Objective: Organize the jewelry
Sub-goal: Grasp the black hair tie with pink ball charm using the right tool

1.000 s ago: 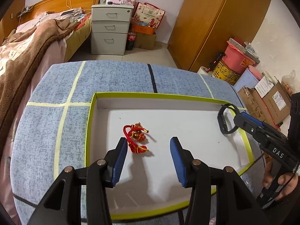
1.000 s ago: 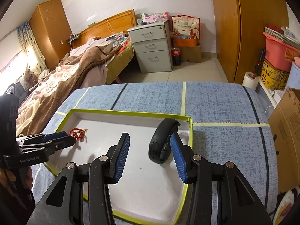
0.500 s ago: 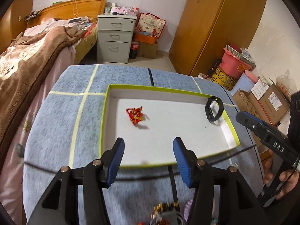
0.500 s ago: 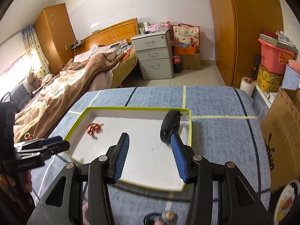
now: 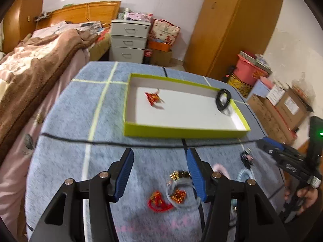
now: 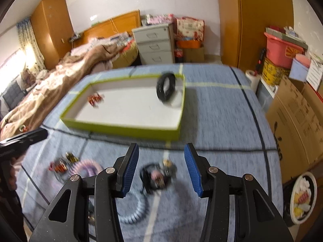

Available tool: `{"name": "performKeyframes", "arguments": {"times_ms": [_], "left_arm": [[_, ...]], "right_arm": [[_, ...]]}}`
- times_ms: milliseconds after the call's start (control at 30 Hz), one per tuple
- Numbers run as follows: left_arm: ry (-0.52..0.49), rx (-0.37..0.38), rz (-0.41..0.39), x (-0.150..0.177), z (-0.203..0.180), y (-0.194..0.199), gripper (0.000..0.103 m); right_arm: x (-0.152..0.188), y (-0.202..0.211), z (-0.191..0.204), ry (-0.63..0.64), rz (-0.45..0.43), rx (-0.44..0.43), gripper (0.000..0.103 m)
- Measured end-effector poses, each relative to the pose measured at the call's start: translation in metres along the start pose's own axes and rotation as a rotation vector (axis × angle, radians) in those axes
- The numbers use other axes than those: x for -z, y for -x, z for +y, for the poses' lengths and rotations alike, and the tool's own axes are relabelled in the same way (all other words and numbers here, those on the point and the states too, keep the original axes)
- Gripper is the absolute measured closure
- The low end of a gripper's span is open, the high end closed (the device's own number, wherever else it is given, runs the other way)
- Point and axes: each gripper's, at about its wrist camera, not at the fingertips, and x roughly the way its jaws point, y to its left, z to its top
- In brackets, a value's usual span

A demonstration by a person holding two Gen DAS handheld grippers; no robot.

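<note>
Two views, both motion-blurred.

Left wrist view: left gripper (image 5: 159,173) has its jaws wide apart, nothing between them, hovering over the blue cloth (image 5: 66,113). A clear ring with gold bits (image 5: 178,189) lies just inside the right finger; a red cord piece (image 5: 158,203) sits beside it, lower and between the fingers. The green-rimmed tray (image 5: 181,132) is farther ahead, past a black cable (image 5: 101,142) running across the cloth. In the tray: a red ornament (image 5: 153,98) near the far left corner, a black band (image 5: 223,99) leaning at the right wall. Right gripper (image 5: 282,159) shows at the right edge; whether it is apart or together cannot be told here.

Right wrist view: right gripper (image 6: 161,167) has jaws wide apart and empty. A dark tangle of jewelry (image 6: 157,176) lies on the cloth directly between the fingers. A pale coiled cord (image 6: 135,211) sits lower left; small red-gold pieces (image 6: 62,163) lie well to the left. Tray (image 6: 125,129) is ahead, with the black band (image 6: 166,86) upright in the far right corner and the red ornament (image 6: 94,99) at far left. The left gripper's tip (image 6: 24,139) is at the left edge.
</note>
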Motion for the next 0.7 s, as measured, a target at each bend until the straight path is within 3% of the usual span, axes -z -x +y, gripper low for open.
{"name": "performKeyframes", "arguments": {"times_ms": [233,500,700], "left_arm": [[0.035,0.003,0.006,0.018,0.008,0.003,0.046],[0.129,-0.010,0.025,0.035,0.036,0.009,0.046],[0.129,-0.006,0.032,0.038,0.037,0.011,0.046]], "right_arm": [[0.020,-0.016,0.004,0.016,0.073,0.014,0.055],[0.019,-0.026,0.006,0.021,0.100,0.035,0.055],[0.022,-0.026,0.009,0.034,0.089,0.052,0.055]]}}
